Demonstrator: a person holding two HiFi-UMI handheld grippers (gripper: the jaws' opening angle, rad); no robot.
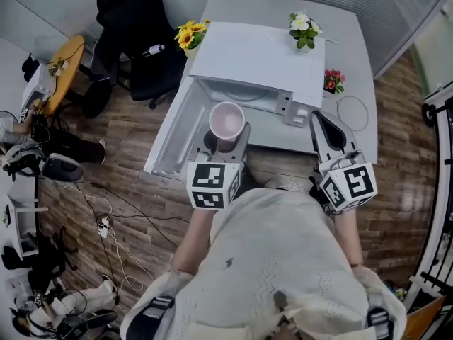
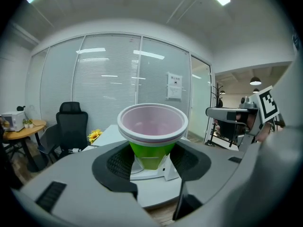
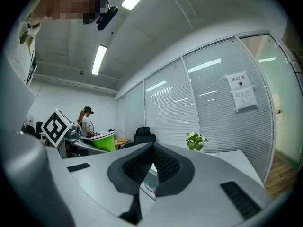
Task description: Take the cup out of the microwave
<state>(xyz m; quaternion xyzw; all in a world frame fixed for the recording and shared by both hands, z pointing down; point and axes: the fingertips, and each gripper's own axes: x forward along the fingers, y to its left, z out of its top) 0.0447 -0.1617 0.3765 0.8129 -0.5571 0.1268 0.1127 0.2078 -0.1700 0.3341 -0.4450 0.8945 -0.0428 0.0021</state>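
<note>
Left gripper (image 2: 151, 161) forward, jaws clamping cup (image 2: 152, 124), right gripper (image 3: 152, 161) jaws together

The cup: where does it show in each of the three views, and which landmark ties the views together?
Head view: the cup is at centre, held in the left gripper.
Left gripper view: the cup is at centre, between the jaws.
Right gripper view: the cup is small, at middle left.
Shared landmark: the black office chair.

Your white table (image 1: 354, 55) carries the microwave (image 1: 258, 59), its door swung open. Yellow flowers (image 1: 190, 34) stand at its left, white flowers (image 1: 303, 28) behind, red flowers (image 1: 332, 81) and a looped cable (image 1: 352, 112) at its right.
</note>
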